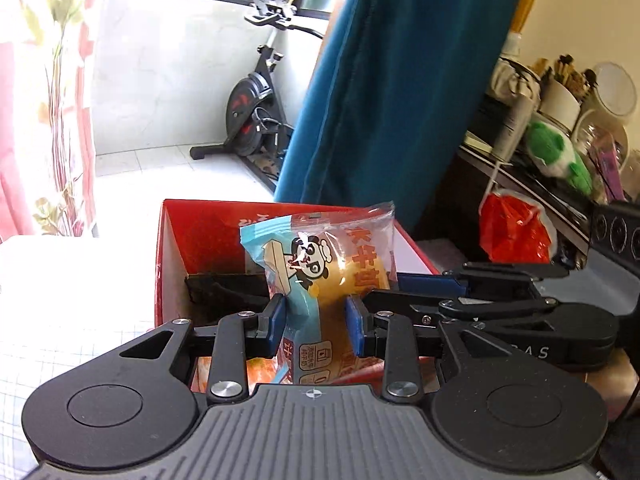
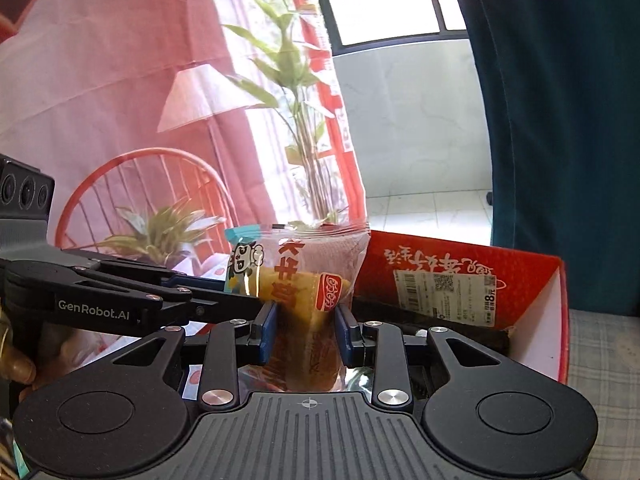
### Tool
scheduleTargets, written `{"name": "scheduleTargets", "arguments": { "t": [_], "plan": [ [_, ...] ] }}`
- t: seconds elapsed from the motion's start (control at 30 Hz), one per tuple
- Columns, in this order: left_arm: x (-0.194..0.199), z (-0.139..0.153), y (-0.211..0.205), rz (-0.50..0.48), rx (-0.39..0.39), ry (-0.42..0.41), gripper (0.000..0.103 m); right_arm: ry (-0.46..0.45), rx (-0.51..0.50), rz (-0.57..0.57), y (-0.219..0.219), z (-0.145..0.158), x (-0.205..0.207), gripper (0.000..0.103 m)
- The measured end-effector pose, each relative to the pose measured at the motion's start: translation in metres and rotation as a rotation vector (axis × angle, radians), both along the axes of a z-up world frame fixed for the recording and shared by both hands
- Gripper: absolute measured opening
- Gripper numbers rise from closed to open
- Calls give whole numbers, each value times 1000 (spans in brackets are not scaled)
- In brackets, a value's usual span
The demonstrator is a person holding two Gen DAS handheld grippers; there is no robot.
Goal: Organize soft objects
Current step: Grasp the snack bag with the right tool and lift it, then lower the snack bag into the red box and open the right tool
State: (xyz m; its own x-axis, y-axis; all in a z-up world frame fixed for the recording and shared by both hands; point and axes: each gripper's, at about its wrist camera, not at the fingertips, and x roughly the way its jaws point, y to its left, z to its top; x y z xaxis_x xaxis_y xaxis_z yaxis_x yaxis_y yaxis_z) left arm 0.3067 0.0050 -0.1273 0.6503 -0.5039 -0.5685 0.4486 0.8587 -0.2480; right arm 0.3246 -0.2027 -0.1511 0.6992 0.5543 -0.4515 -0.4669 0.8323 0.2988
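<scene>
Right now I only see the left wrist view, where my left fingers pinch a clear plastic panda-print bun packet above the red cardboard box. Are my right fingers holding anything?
Observer: Yes. In the right wrist view the right fingers are shut on a clear plastic panda-print packet with a yellow bun inside.
Operator: Is there anything on the box that I can't see from here?
Observer: A white barcode label is stuck on the lettered red wall of the red cardboard box.
Operator: And what is behind that packet?
Observer: A tall green leafy plant stands in front of a pink curtain.
</scene>
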Motion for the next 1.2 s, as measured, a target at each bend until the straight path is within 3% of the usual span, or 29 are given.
{"name": "scheduleTargets", "arguments": {
  "t": [0.23, 0.33, 0.6, 0.8, 0.93, 1.2],
  "plan": [
    [14, -3, -1, 15, -5, -36, 33, 11, 54, -34, -1, -12, 13, 28],
    [17, -5, -4, 31, 34, -58, 31, 3, 44, -46, 4, -15, 17, 28],
    [26, -28, 0, 52, 65, 75, 31, 137, 60, -57, 15, -45, 28, 28],
    [33, -36, -6, 69, 113, 115, 33, 225, 92, -82, 17, -61, 37, 26],
    [30, -37, -4, 97, 177, 88, 35, 265, 91, -91, 20, -69, 42, 17],
    [21, -25, -4, 101, 195, 10, 36, 301, 77, -86, 37, -80, 46, 13]
  ]
}}
